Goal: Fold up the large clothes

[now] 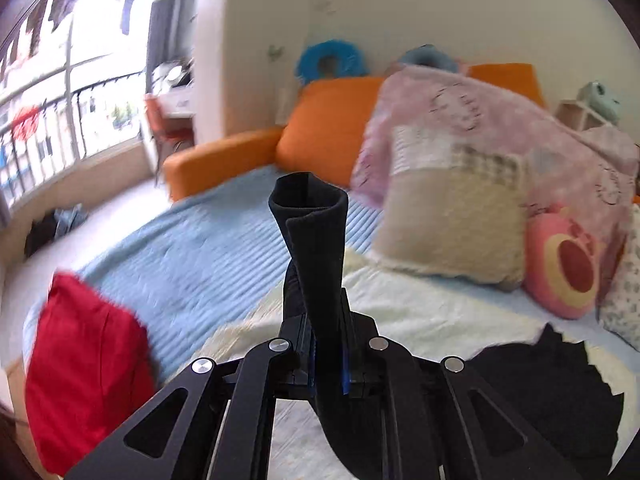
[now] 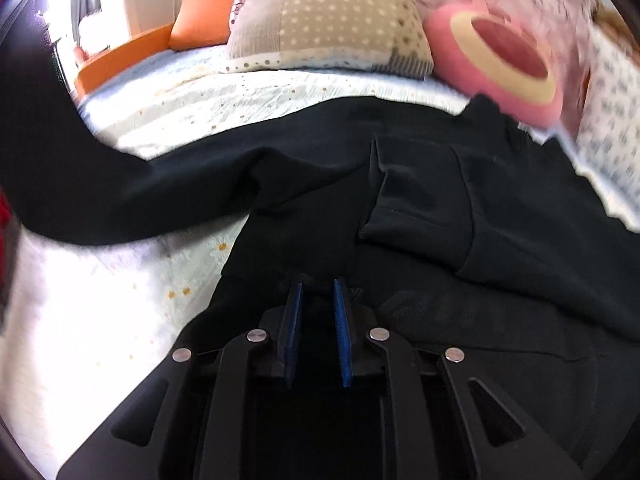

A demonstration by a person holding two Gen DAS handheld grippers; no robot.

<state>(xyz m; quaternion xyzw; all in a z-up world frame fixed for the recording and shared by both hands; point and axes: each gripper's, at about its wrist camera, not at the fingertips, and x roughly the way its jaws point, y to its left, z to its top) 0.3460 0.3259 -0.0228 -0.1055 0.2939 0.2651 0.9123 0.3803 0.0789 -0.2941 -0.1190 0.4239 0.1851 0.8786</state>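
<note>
Left wrist view: the left gripper (image 1: 326, 320) has its fingers clamped on a black sleeve (image 1: 316, 240), whose open cuff stands up beyond the fingertips; a red cushion (image 1: 84, 368) sits to their left on the bed (image 1: 192, 256). Right wrist view: the right gripper (image 2: 318, 304) has its blue-padded fingers (image 2: 342, 336) parted, holding nothing, just above the black garment (image 2: 400, 216) spread ahead of them across the bed.

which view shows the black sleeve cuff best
Left wrist: the cuff stands up from the shut left hand-held gripper, opening visible. Right wrist shows the sleeve running off left, its end out of frame.
</note>
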